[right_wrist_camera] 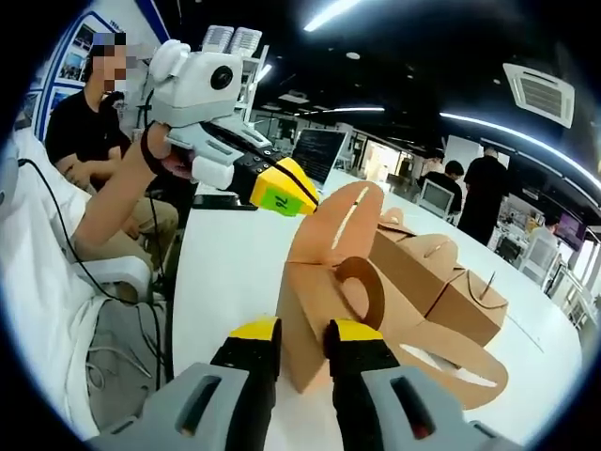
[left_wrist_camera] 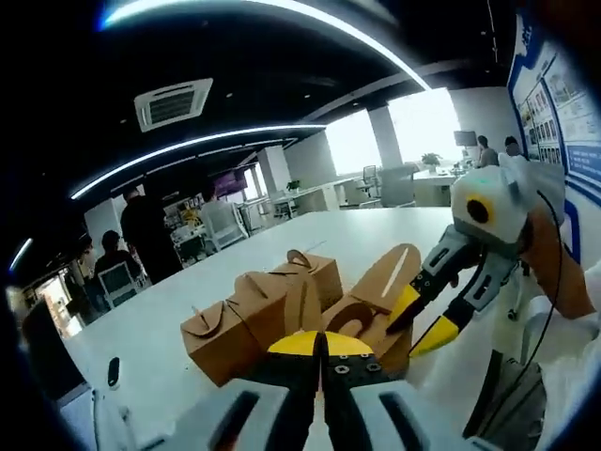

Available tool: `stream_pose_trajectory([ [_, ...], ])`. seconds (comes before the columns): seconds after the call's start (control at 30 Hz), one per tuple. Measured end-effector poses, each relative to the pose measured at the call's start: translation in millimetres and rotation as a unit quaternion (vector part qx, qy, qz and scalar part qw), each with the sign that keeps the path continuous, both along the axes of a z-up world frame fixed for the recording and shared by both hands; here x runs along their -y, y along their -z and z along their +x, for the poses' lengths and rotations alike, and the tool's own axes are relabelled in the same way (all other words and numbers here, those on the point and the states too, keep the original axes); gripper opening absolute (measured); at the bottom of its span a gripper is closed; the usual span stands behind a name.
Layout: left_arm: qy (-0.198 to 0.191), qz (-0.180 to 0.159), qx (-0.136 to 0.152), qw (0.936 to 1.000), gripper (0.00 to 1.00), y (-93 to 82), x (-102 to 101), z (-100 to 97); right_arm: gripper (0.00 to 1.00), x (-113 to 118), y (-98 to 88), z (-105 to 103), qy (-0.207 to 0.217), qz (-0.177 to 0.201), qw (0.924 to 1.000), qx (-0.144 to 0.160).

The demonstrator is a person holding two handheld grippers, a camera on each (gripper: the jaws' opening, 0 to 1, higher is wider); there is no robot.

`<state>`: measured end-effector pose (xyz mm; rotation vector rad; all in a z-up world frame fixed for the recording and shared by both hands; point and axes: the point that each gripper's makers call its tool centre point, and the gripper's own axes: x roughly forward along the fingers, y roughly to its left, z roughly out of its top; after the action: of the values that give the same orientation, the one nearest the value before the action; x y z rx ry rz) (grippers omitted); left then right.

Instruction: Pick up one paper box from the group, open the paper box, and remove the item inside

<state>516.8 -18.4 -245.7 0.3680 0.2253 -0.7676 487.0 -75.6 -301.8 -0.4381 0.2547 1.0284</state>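
Currently the open paper box (right_wrist_camera: pixel 324 282) sits at the near edge of the white table (right_wrist_camera: pixel 230 263), flaps up, handle loop toward me, touching the row of closed boxes (left_wrist_camera: pixel 254 315) behind it. My right tongs (right_wrist_camera: pixel 300 340) have their yellow tips slightly apart at its front flap; can't tell if they pinch it. My left tongs (right_wrist_camera: pixel 282 197) are together, hovering just beside the raised flap (right_wrist_camera: pixel 343 221). People stand well back by desks.

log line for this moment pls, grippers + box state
left gripper: shut, above table | right gripper: open, at opened paper box flap | other paper boxes: closed, grouped | item: not visible
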Motion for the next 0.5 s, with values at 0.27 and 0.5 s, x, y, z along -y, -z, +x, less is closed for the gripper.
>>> stream_pose_trajectory([
  [0.27, -0.012, -0.004, 0.0, 0.9999, 0.03, 1.1, -8, 2.9, 0.22, 0, 0.3, -2, -0.001, 0.001, 1.0, -0.001],
  [0.5, -0.02, -0.007, -0.001, 0.9998, 0.03, 3.0, -16, 5.2, 0.22, 1, 0.6, -2, -0.001, 0.0, 1.0, -0.001],
])
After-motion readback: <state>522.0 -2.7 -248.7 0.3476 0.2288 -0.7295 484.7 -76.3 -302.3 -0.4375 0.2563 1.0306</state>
